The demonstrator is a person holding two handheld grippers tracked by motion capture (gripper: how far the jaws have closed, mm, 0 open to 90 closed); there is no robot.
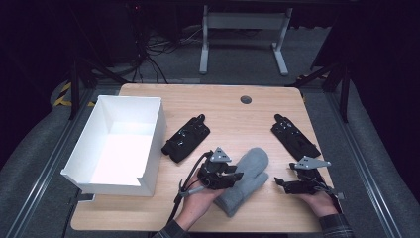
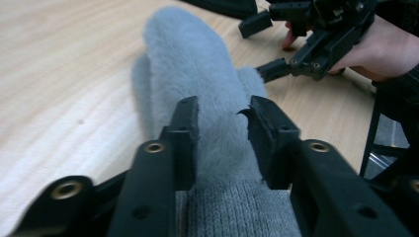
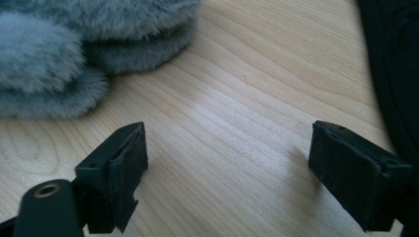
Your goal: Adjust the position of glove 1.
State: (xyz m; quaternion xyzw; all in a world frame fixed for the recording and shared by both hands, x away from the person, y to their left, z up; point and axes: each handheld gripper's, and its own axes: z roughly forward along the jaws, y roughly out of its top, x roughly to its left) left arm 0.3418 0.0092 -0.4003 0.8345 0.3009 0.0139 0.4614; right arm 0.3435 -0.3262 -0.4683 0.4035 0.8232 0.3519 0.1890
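The fluffy grey fabric mitten [image 1: 246, 179] lies near the front edge of your pale wooden table [image 1: 237, 119]. Your left gripper [image 2: 222, 111] straddles it near the knit cuff, jaws narrow, fur between them, pads barely off it. Your right gripper [image 3: 227, 163] gapes wide over bare wood just beside the mitten. From above, a white open box [image 1: 148, 144] sits left.

No readable text, label, brand, number or sign anywhere: none on the white box [image 1: 117, 144], the grey mitten [image 1: 246, 177], the two black gloves [image 1: 186, 138], or the wooden tabletop [image 1: 233, 119]. The claws carry no legible markings either.
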